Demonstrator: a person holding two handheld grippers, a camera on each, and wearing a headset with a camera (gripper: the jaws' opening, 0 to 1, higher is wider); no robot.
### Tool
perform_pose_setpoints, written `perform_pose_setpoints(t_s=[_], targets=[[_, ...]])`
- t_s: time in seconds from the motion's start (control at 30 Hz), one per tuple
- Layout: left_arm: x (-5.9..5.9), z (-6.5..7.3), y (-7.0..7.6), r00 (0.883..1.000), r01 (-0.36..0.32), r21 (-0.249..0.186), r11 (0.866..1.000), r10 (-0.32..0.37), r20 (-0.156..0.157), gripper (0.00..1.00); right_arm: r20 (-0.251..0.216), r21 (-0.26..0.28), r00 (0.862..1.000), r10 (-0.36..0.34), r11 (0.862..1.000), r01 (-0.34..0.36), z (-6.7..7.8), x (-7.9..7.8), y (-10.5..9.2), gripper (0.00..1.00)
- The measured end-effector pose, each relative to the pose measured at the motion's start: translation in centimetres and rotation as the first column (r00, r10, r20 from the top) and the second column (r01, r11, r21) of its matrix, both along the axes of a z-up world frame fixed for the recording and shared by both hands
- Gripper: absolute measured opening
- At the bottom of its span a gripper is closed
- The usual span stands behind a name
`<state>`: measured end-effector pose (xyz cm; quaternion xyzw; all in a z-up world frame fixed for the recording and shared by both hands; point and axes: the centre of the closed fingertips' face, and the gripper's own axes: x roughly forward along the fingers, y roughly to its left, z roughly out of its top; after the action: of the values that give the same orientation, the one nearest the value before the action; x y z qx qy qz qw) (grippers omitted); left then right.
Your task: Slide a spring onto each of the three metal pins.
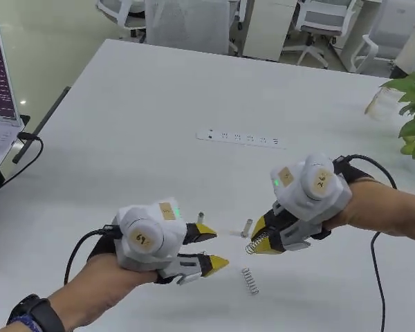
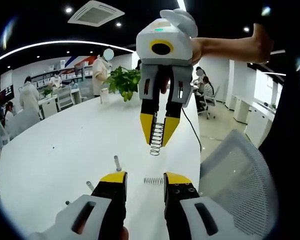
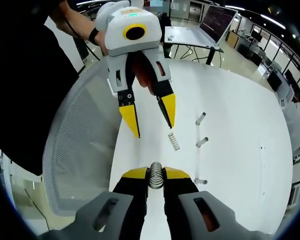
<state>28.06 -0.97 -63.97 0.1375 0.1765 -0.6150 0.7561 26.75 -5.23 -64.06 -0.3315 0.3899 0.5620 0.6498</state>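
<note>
The weak point, to my eye, is the hold on the spring [image 2: 156, 142]. The right tool [image 3: 155, 175] is clamped on its coils near one end, and the rest pokes out past the yellow tips, free and springy. If that open end meets the rim of a pin off-centre, I expect it to buckle sideways or squirt out of the tool and bounce across the bench [image 1: 159, 124]. A sideways shove could also tip the pin. I cannot tell whether the pins are fixed or only standing there. The left tool [image 1: 213, 247] has its jaws apart and holds nothing, with one tip close beside another pin [image 1: 200, 218], so a careless nudge from that side looks just as risky. As for position, the held spring hangs above the bench with its free end just beside the nearest pin [image 1: 247, 227], not yet over it and not lined up with its axis. From the right gripper view, the three pins [image 3: 202, 142] stand in a row off to one side of the tool, all bare. A loose spring [image 1: 250, 280] lies flat on the bench near both tools, touching neither.
</note>
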Motion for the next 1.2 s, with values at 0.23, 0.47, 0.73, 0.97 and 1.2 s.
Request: perform_pose_setpoints(t_s=[0.23,0.47,0.73,0.97,1.2], targets=[[0.8,-0.9,2.6,0.997,-0.070,0.014,0.997,0.070,-0.012,0.28,-0.005,-0.014,0.999,-0.036,0.999,0.036,-1.1,1.1,0.0,0.08],[1.8,-1.4,5.2,0.989,-0.144,0.023,0.989,0.144,-0.028,0.34,-0.004,-0.033,0.998,-0.057,0.998,0.057,-1.7,2.3,0.3,0.08],[2.7,-2.4,8.1,0.973,-0.224,0.036,0.974,0.226,-0.043,0.39,-0.022,-0.038,0.997,-0.070,0.997,0.069,-2.4,3.7,1.6,0.08],[3.2,-2.5,10.0,0.963,-0.266,0.049,0.963,0.268,-0.038,0.43,-0.017,-0.044,0.998,-0.053,0.998,0.052,-2.7,5.4,3.0,0.08],[3.5,-2.6,11.6,0.951,-0.305,0.058,0.951,0.307,-0.036,0.49,-0.016,-0.032,0.999,-0.049,0.998,0.049,-2.8,7.1,4.6,0.08]])
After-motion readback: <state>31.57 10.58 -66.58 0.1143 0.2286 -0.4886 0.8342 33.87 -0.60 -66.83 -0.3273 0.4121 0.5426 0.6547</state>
